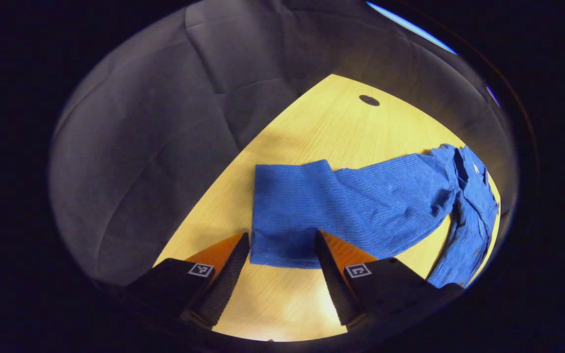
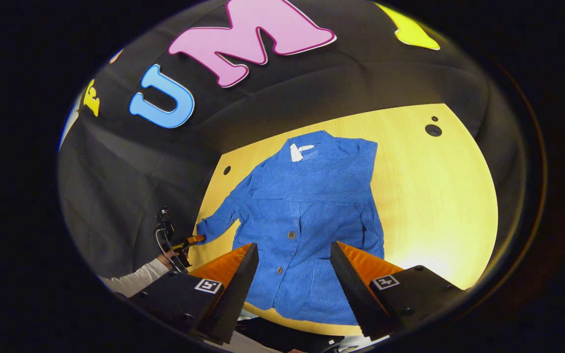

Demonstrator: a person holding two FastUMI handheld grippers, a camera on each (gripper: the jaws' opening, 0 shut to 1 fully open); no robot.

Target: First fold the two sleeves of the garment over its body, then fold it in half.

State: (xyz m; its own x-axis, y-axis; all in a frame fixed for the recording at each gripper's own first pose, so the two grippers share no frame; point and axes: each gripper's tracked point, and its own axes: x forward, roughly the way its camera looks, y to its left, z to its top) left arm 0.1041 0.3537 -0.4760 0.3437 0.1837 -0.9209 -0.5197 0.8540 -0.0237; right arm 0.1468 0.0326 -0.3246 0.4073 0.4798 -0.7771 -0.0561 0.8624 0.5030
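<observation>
Blue jacket (image 2: 307, 220) lay flat mid-frame on table (image 2: 434, 206), soft, limp. Your left gripper (image 1: 282, 255) spread at sleeve (image 1: 287, 220) cuff; pinch cuff edge. Right gripper (image 2: 295, 264) spread over hem.

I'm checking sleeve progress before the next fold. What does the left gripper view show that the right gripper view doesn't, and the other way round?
Left gripper view: the sleeve cuff up close, lying flat between the open left gripper.

Right gripper view: the jacket's whole front, its buttons, white neck label, and the person's sleeve.

Both: the blue jacket on the wooden table.
</observation>
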